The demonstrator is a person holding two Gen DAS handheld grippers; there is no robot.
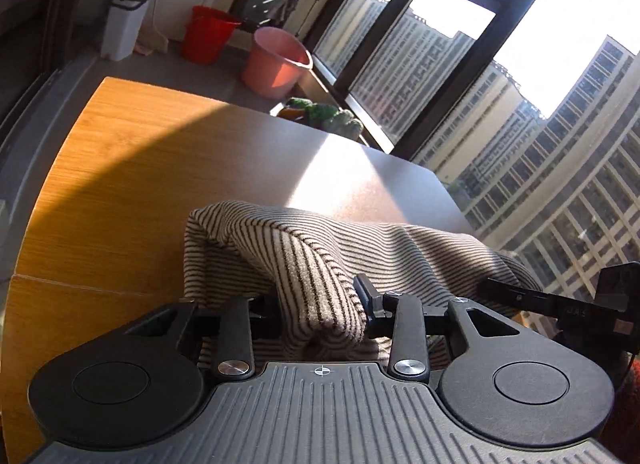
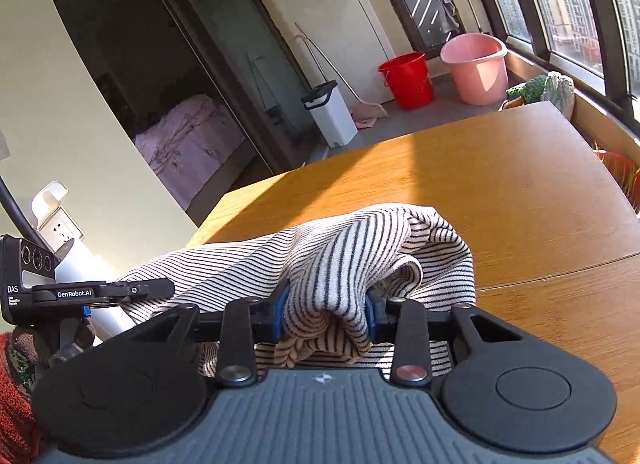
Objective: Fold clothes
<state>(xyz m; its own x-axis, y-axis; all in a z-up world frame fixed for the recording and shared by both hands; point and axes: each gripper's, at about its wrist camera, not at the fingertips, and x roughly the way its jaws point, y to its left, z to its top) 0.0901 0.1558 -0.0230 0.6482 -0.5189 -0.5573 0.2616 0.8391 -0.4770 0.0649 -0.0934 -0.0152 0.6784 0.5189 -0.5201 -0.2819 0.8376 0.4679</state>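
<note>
A cream garment with thin dark stripes [image 1: 328,240] lies bunched on the wooden table [image 1: 120,168]. My left gripper [image 1: 320,304] is shut on a thick fold of this striped garment, which bulges out between its fingers. In the right wrist view the same striped garment [image 2: 360,240] drapes over the table [image 2: 500,184], and my right gripper [image 2: 326,312] is shut on another bunched fold, blue pads pressing both sides. The other gripper's body [image 2: 80,292] shows at the left of the right wrist view, and at the right edge [image 1: 600,300] of the left wrist view.
A pink bucket [image 2: 474,68] and a red bucket [image 2: 408,78] stand on the floor beyond the table, near a white bin [image 2: 330,112]. Large windows [image 1: 440,64] run along the right side. Green knitted items [image 1: 328,114] sit by the sill. A sleeve in red knit [image 2: 12,384] shows at left.
</note>
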